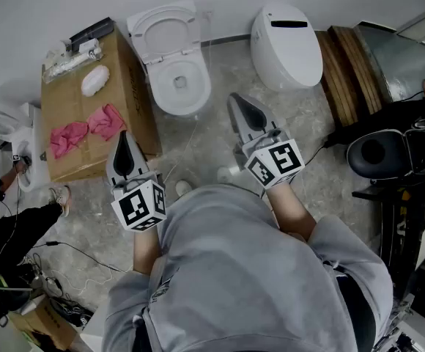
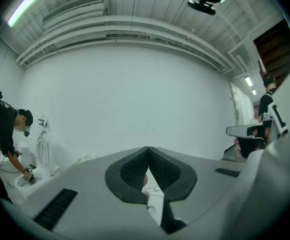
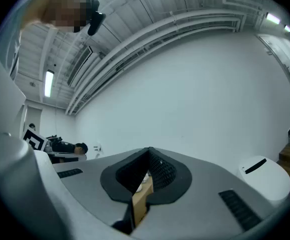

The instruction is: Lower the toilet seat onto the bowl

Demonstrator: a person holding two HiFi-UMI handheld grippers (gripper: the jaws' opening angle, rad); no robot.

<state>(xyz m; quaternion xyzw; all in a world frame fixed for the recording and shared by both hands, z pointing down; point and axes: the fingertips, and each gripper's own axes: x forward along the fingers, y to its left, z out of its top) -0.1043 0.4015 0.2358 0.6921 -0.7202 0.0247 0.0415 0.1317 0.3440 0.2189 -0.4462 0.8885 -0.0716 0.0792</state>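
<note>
At the back wall, ahead of both grippers: toilet seat (image 1: 148, 41) raised upright behind open bowl (image 1: 201, 86) | left gripper (image 1: 124, 144): jaws together, empty, short of bowl | right gripper (image 1: 242, 112): jaws together, empty, just right of bowl | cardboard box (image 1: 69, 108) beside bowl's left, pink cloths (image 1: 106, 122) on top | closed toilet (image 1: 286, 50) to the right

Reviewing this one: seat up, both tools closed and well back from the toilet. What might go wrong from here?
1. The left hand-held gripper and right hand-held gripper are both shut, short of the raised white toilet seat. If the seat is pushed with closed tips, it may slip and slam onto the white bowl.
2. The brown cardboard box stands close beside the bowl, so the left hand-held gripper could knock it.
</note>
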